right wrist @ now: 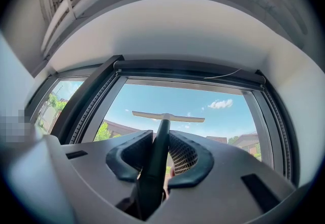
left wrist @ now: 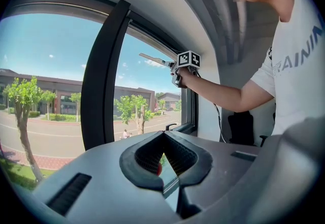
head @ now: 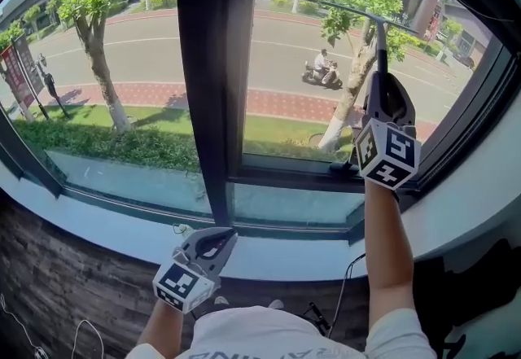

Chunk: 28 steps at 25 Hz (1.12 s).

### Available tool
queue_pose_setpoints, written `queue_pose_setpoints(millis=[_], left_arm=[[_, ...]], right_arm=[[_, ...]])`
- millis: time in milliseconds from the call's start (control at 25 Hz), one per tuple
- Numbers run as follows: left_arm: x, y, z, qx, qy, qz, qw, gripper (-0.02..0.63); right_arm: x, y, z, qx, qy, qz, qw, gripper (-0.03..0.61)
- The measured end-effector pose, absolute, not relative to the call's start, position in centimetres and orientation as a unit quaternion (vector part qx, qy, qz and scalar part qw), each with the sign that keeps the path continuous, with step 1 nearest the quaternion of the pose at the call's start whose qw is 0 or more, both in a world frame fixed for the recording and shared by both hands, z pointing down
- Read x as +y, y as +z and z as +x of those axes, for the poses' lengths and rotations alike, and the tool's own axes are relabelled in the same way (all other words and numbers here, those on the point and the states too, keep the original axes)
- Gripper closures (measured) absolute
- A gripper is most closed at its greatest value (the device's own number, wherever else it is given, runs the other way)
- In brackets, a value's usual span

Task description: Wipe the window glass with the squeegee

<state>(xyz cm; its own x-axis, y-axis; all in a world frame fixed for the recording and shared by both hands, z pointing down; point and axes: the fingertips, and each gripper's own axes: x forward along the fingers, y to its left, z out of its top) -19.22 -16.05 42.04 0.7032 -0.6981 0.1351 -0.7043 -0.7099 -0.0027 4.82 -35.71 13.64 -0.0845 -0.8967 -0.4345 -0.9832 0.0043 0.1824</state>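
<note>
Right gripper [right wrist: 161, 159] clamped the squeegee [right wrist: 161, 131], blade high against the glass [right wrist: 223, 96], seemingly touching; a downward pull looked due. Left gripper [left wrist: 163, 141] hung closed, empty.

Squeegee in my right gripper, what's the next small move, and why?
Probably draw the squeegee straight down the right pane: the right gripper is shut on it, and the blade sits level, high on the glass, with most of the pane below it.

Right gripper [head: 381, 82] raised, jaws clamped on squeegee [right wrist: 161, 139], left gripper [head: 223, 238] low, jaws together
</note>
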Motion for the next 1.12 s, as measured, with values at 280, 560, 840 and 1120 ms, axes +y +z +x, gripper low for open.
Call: queue_pose_setpoints(millis=[280, 560, 840, 1120], left_arm=[[-16.3, 41.5, -19.0, -0.379, 0.064, 0.923, 0.026, 0.597], [-16.6, 40.8, -19.0, -0.38, 0.064, 0.922, 0.025, 0.597], [-16.2, 41.5, -19.1, -0.377, 0.065, 0.924, 0.024, 0.597], [-16.4, 41.0, -19.0, -0.374, 0.064, 0.925, 0.024, 0.597]], right_arm=[[-35.5, 16.4, 4.9, 0.708, 0.199, -0.672, 0.086, 0.479], [-35.8, 18.4, 4.9, 0.712, 0.188, -0.673, 0.071, 0.479], [-35.4, 21.3, 5.1, 0.712, 0.177, -0.677, 0.057, 0.479], [-35.3, 23.1, 5.2, 0.716, 0.164, -0.678, 0.043, 0.479]])
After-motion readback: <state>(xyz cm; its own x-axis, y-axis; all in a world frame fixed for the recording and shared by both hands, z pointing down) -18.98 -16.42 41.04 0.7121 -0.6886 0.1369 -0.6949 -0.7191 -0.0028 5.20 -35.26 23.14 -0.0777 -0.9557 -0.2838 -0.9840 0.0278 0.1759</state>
